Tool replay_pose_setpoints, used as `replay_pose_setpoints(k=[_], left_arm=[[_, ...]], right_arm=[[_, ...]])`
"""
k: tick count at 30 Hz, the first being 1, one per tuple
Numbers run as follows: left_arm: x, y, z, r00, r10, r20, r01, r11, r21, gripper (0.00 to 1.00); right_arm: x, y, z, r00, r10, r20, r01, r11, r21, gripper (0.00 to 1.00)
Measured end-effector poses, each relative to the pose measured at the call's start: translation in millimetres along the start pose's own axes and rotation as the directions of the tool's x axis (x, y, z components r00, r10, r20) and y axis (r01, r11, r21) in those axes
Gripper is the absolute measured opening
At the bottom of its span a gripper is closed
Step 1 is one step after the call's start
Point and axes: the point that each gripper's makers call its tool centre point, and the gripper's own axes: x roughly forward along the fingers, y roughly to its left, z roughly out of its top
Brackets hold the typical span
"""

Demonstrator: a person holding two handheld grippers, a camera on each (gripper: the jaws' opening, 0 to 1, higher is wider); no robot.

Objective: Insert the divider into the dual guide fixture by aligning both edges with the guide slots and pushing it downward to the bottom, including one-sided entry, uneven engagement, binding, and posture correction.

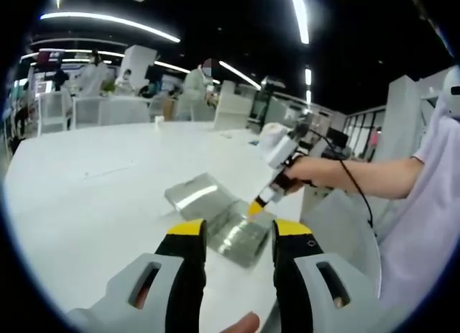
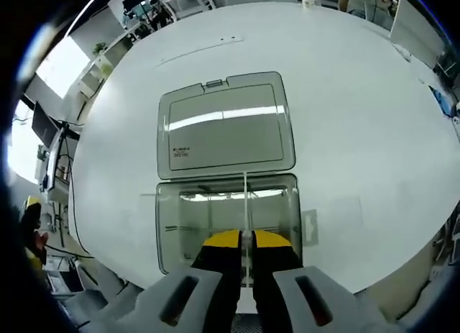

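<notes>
White table (image 2: 374, 117) carries an open clear box (image 2: 226, 214). Right gripper (image 2: 246, 241) pinches the thin divider (image 2: 246, 203) upright inside it; left gripper (image 1: 237, 229) hovers wide open. Insertion seems underway: next, level both edges and press down.

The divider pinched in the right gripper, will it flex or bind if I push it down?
The divider looks like a thin clear sheet, so it probably bends easily. Held at one edge by the right gripper, it may tilt and bind. The clear box seems light and might slide.

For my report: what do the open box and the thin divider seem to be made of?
The box: probably clear glossy plastic; the table shows through, and ceiling lights reflect on its lid. The divider, held by the right tongs: thin, pale, seen edge-on; possibly clear plastic too, but uncertain.
</notes>
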Motion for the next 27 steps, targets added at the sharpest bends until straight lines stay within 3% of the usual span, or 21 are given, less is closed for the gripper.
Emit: replay_pose_setpoints(k=[27], left_arm=[[0.0, 1.1, -1.1, 1.0, 0.002, -0.004, -0.002, 1.0, -0.008, 0.34]], right_arm=[[-2.8, -0.1, 0.2, 0.999, -0.018, -0.031, 0.016, 0.998, -0.057, 0.0]])
